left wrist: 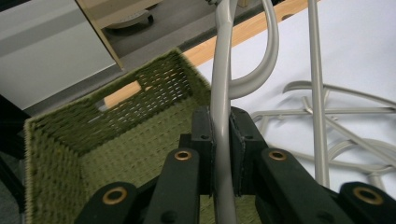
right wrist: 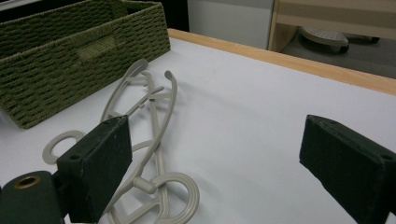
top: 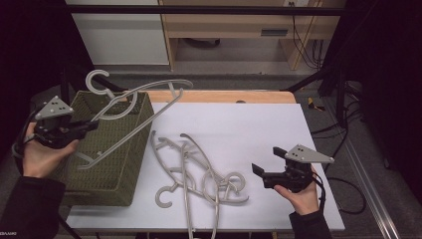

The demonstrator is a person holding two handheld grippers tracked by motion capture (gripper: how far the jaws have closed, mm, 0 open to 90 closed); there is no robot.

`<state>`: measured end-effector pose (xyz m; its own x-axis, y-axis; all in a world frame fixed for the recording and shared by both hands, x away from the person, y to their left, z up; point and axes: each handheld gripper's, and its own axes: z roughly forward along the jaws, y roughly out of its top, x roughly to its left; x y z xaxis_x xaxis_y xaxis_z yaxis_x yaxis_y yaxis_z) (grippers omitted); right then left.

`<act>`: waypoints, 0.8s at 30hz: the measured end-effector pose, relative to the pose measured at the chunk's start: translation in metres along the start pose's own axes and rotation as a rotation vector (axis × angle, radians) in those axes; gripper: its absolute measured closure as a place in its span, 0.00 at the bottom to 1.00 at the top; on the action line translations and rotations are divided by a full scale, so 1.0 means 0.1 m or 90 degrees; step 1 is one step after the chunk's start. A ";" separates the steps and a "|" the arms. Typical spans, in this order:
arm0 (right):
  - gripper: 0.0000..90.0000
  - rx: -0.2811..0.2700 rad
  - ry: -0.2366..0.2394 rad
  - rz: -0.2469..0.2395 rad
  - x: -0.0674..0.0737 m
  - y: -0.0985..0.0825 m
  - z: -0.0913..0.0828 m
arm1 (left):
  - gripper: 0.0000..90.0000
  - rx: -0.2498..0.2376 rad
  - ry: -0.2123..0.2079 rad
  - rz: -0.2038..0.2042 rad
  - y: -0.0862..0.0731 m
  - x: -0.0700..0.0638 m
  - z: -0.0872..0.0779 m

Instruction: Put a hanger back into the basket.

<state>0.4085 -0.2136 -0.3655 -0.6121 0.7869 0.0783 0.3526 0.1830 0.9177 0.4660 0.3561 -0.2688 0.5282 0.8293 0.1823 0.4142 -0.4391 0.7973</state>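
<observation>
1. The left hand (top: 37, 154) is raised over the near left corner of the green woven basket (top: 122, 164), and its left tongs (top: 92, 124) point across the basket toward the desk (top: 249, 124).
2. The left tongs are clamped tight on a pale grey plastic hanger (top: 134, 107), which hangs in the air, tilted above the basket, its hook past the far rim.
3. The right hand (top: 301, 194) rests low at the near right of the desk; its right tongs (top: 263, 162) gape wide, holding nothing.
4. The left gripper view shows the pads pinching the hanger's bar (left wrist: 223, 140) above the basket's inside (left wrist: 140, 154).
5. The right gripper view shows a tangled heap of hangers (right wrist: 149, 140) lying flat on the desk beside the basket.
</observation>
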 end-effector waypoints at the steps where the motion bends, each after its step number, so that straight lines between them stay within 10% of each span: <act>1: 0.11 0.001 0.000 0.001 0.00 0.00 0.00 | 0.91 0.000 0.003 -0.001 -0.02 0.04 -0.01; 24: 0.09 0.008 -0.001 0.003 0.00 -0.02 0.05 | 0.91 0.018 0.056 -0.029 -0.63 0.65 -0.14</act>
<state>0.4114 -0.2106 -0.3690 -0.6088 0.7890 0.0822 0.3644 0.1862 0.9124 0.4637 0.4426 -0.2991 0.4414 0.8754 0.1971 0.4575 -0.4085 0.7898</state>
